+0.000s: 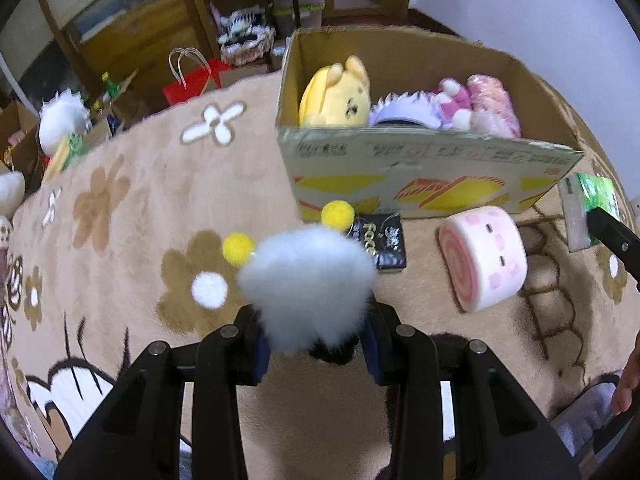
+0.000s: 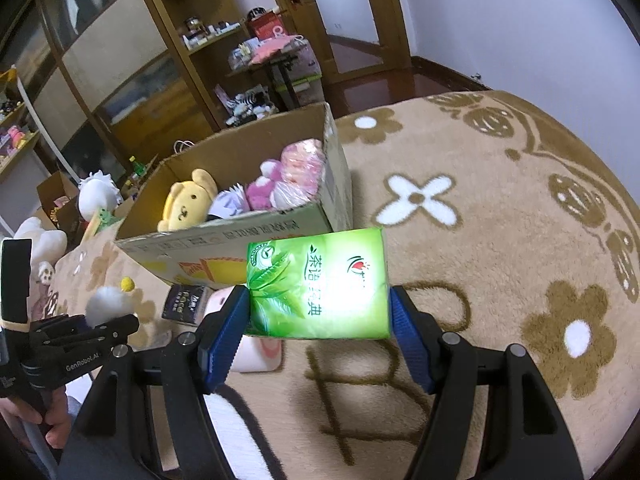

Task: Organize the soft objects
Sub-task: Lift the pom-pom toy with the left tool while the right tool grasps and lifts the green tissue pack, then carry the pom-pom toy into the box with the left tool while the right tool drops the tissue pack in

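Our left claw (image 1: 316,344) is clamped on a white fluffy plush (image 1: 308,272) with two yellow pom-poms, held above the flowered beige carpet (image 1: 160,184) just short of the cardboard box (image 1: 420,176). Our right claw (image 2: 318,332) grips a green tissue pack (image 2: 320,284) between its blue pads (image 2: 224,344), lifted off the carpet in front of the box's right corner. Between our left claw and the box front lies a small black packet (image 1: 382,242), touching the carpet; a pink roll-cake plush (image 1: 484,258) lies on its side near the box's front wall. Inside the box we see a yellow dog plush (image 1: 336,96) at the left, a white spiky-haired plush (image 1: 404,110) beside it, and pink plush toys (image 1: 476,106) toward the right.
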Demonstrator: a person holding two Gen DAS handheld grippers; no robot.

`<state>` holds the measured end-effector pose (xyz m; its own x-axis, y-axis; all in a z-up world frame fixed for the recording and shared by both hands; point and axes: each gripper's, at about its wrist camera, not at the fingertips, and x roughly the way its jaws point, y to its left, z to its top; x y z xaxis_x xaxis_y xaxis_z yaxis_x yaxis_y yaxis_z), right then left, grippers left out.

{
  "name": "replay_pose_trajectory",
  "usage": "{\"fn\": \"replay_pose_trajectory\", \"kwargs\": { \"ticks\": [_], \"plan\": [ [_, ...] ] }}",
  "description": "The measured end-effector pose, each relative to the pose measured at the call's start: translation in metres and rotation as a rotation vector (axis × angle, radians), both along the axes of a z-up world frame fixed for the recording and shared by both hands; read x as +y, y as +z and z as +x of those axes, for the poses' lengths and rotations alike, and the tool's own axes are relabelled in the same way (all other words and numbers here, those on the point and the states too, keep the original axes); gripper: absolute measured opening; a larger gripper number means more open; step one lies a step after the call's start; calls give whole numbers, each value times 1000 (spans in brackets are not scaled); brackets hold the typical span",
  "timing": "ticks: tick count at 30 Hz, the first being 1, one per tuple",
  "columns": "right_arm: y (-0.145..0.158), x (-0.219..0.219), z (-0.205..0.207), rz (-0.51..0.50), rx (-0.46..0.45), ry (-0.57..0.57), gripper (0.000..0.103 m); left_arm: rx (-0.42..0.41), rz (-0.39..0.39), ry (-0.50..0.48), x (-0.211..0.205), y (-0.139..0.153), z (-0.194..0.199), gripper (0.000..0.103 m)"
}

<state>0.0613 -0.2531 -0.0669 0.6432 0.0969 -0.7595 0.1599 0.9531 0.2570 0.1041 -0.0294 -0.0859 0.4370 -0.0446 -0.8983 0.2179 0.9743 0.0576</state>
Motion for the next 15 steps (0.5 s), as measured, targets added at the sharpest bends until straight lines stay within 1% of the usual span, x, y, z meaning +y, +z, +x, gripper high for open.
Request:
{"fn": "replay_pose_trajectory", "kwargs": {
  "ticks": [4, 6, 7, 10, 12, 15],
  "plan": [
    [7, 2, -3, 10, -21, 7, 74, -98, 7, -29, -6, 17, -8, 35],
    [12, 3, -5, 9, -36, 4, 74, -152, -30, -59, -8, 29, -12, 35],
    [15, 3, -6, 9, -47, 5, 74, -165, -40, -66, -8, 33, -13, 35],
    [25, 5, -9, 9, -80, 8, 74, -248, -50, -93, -14, 48, -21, 35],
    [32, 6, -11, 4, -107, 10, 74, -289, -42, -102, -18, 56, -24, 35],
    [45, 8, -14, 22, -159, 27, 74, -316, -44, -104, -20, 64, -23, 35]
  ]
}}
